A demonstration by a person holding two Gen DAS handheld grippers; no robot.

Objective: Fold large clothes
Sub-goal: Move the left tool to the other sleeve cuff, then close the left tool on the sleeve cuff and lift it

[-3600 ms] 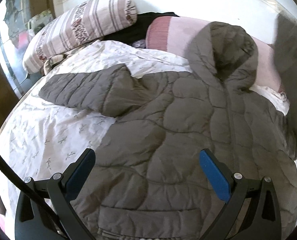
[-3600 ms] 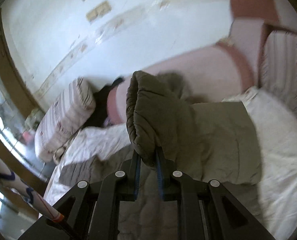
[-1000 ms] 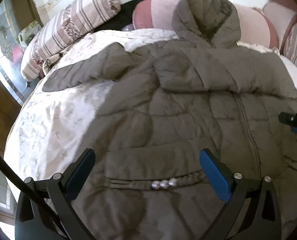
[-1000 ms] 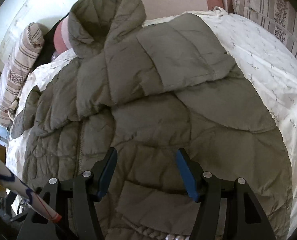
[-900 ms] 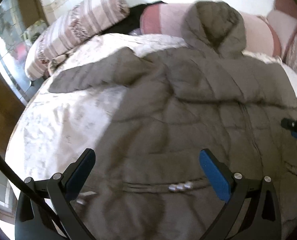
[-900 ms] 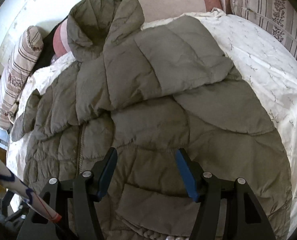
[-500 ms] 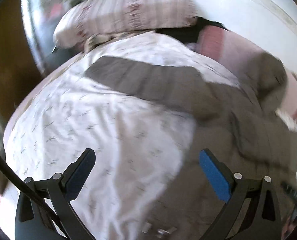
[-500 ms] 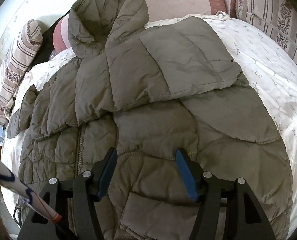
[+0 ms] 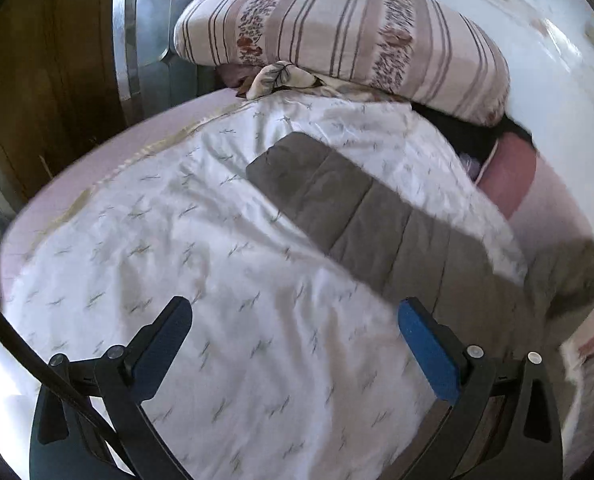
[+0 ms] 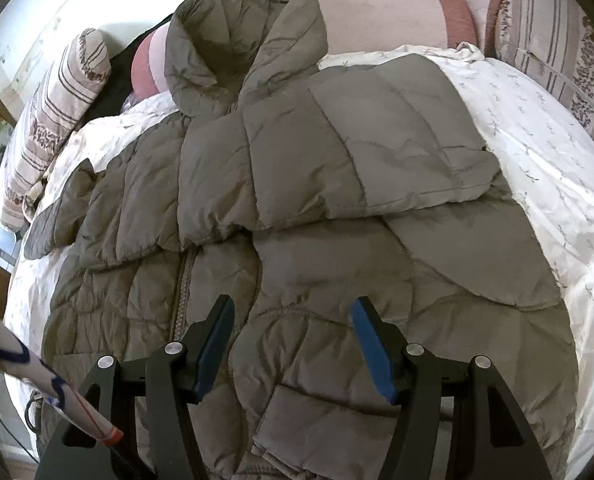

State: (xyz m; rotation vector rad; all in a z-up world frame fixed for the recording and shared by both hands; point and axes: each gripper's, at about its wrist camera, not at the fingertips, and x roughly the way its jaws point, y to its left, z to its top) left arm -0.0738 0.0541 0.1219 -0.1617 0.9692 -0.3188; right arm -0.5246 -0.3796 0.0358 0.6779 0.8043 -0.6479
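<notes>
On the bed, the quilted grey jacket (image 10: 297, 208) lies front-up across the white printed bedspread (image 10: 545, 152), hood (image 10: 241, 36) up against the pink bolster (image 10: 381, 4). One sleeve is folded in across the chest (image 10: 361, 148), where 3.6 seconds ago the right gripper had it pinched in the air. Now the right gripper (image 10: 293, 340) hovers over the lower front beside the zip, jaws partly apart, nothing between them, just as a second ago. And the left gripper (image 9: 295, 344) has swung away: a second back it looked down at the jacket's pocket, now it is over bare bedspread (image 9: 201, 240), facing the other sleeve (image 9: 349, 208), which stretches flat towards the striped pillow (image 9: 337, 36). Its jaws stand wide with nothing between them, having just eased in a touch.
</notes>
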